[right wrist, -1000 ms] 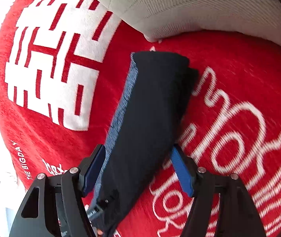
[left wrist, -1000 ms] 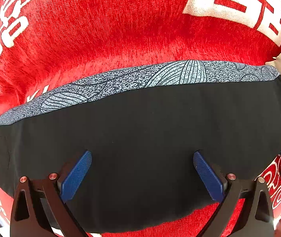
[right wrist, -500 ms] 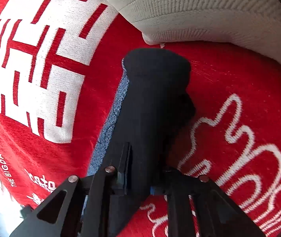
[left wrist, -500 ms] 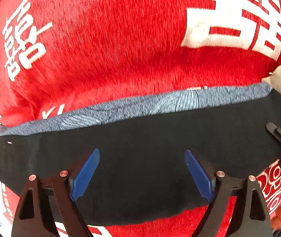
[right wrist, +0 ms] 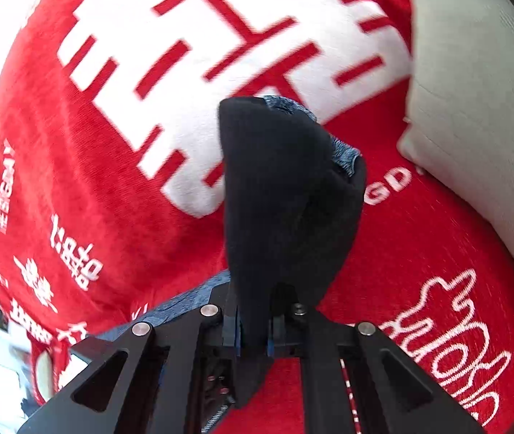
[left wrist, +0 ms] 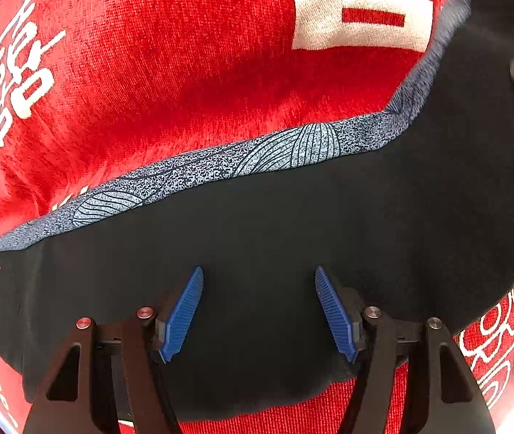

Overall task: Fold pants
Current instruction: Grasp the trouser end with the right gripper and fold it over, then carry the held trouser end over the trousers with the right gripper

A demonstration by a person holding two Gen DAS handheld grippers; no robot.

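Note:
Black pants (left wrist: 293, 224) with a blue-grey patterned stripe (left wrist: 220, 166) along their far edge lie folded lengthwise on a red blanket. My left gripper (left wrist: 258, 311) is open, its blue fingers (left wrist: 184, 311) resting over the middle of the pants. The right end of the pants is lifted up toward the top right in the left wrist view. My right gripper (right wrist: 253, 336) is shut on that end of the pants (right wrist: 285, 195), which bunches and stands up above the jaws.
The red blanket (left wrist: 148, 72) with white characters and lettering covers the surface, also in the right wrist view (right wrist: 94, 166). A pale grey cushion (right wrist: 474, 108) lies at the right of the right wrist view.
My right gripper shut on the pants' end and lifted it up and leftward. My left gripper's fingers narrowed somewhat over the pants' middle.

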